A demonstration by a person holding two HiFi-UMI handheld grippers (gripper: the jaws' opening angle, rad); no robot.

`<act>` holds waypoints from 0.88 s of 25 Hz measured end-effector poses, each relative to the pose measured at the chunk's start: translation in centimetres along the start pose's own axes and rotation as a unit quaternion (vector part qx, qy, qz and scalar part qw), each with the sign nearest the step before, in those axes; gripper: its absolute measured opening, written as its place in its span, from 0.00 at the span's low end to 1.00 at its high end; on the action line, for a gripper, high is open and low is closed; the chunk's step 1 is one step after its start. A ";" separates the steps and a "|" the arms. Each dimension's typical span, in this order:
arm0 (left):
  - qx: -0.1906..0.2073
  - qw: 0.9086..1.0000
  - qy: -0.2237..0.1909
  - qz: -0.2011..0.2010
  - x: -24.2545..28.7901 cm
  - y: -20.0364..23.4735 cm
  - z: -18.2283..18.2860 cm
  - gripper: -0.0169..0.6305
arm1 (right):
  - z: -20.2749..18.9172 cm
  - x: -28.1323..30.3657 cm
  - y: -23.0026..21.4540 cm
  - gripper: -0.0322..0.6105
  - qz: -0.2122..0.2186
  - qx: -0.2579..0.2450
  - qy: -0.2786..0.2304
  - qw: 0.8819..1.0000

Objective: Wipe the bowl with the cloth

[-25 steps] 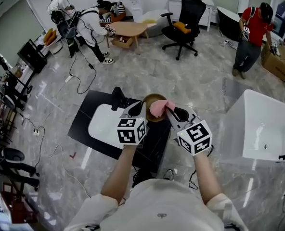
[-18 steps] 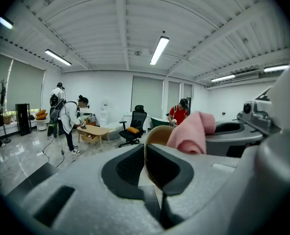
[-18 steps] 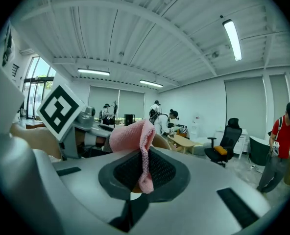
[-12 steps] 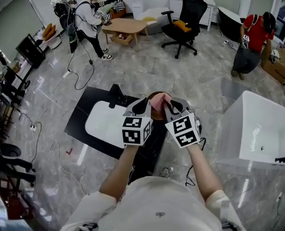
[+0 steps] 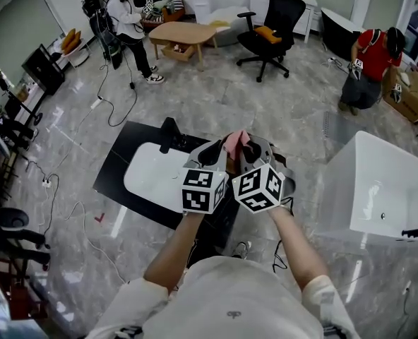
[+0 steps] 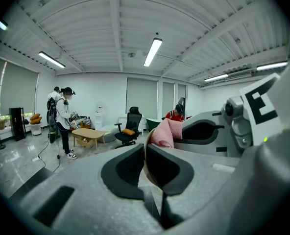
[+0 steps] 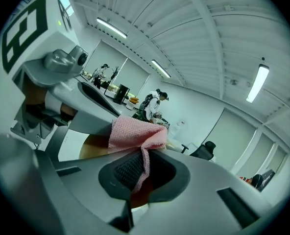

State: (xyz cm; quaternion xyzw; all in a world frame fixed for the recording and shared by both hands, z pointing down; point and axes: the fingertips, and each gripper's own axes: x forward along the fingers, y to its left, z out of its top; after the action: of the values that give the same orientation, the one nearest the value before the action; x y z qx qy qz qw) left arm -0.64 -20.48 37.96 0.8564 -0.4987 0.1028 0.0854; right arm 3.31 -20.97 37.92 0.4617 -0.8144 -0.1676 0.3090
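Observation:
A wooden bowl is held up on edge over the black table. My left gripper is shut on its rim. In the left gripper view the bowl shows as a thin edge running between the jaws of the left gripper. A pink cloth is pinched in my right gripper, close against the left one. In the right gripper view the cloth bunches out of the right gripper and lies against the bowl. Most of the bowl is hidden behind the grippers.
Below the grippers a black table carries a white basin with a black fixture. A white tub stands at the right. Farther off are an office chair, a wooden table and several people.
My right gripper has swung left with the pink cloth until it sits tight beside the left gripper, bringing the cloth onto the bowl. The left gripper kept hold of the bowl.

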 end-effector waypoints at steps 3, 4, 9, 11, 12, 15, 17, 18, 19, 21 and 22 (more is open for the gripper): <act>0.008 1.000 0.002 -0.005 -0.2 -0.5 -0.1 0.07 | 0.3 0.0 0.6 0.07 0.007 -0.010 -0.006 1.000; 0.012 1.000 0.002 -0.005 -0.3 -0.6 -0.1 0.07 | 0.4 0.0 0.8 0.07 0.012 -0.015 -0.010 1.000; 0.030 1.000 0.006 -0.004 -0.5 -0.6 -0.5 0.07 | 0.5 0.2 2.1 0.07 0.044 -0.045 -0.020 0.998; 0.037 0.999 0.009 -0.004 -0.5 -0.4 -0.5 0.07 | 0.8 0.5 2.8 0.07 0.056 -0.060 -0.019 0.996; 0.040 0.999 0.009 -0.004 -0.4 -0.4 -0.5 0.07 | 0.9 0.6 3.1 0.07 0.061 -0.064 -0.018 0.996; 0.042 0.999 0.011 -0.006 -0.3 -0.4 -0.4 0.07 | 0.9 0.7 3.7 0.07 0.088 -0.058 -0.023 0.994; 0.043 0.999 0.013 -0.011 0.0 -0.7 -0.4 0.07 | 0.5 0.5 3.9 0.07 0.109 -0.048 -0.027 0.993; 0.044 0.999 0.014 -0.014 0.0 -0.9 -0.5 0.07 | 0.3 0.4 4.0 0.07 0.118 -0.045 -0.026 0.992; 0.044 0.999 0.014 -0.017 0.1 -1.1 -0.5 0.07 | 0.0 0.4 4.2 0.07 0.127 -0.045 -0.025 0.991; 0.043 0.999 0.013 -0.025 0.2 -1.3 -0.5 0.07 | -0.3 0.4 4.4 0.07 0.142 -0.045 -0.019 0.989; 0.041 0.999 0.013 -0.029 0.3 -1.4 -0.5 0.07 | -0.5 0.4 4.5 0.07 0.151 -0.044 -0.016 0.988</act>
State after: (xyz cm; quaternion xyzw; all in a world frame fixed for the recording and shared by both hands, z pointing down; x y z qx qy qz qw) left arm 0.72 -19.92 38.43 0.8717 -0.4682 0.1315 0.0598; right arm 0.59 -19.00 40.91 0.3172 -0.8714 -0.1618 0.3374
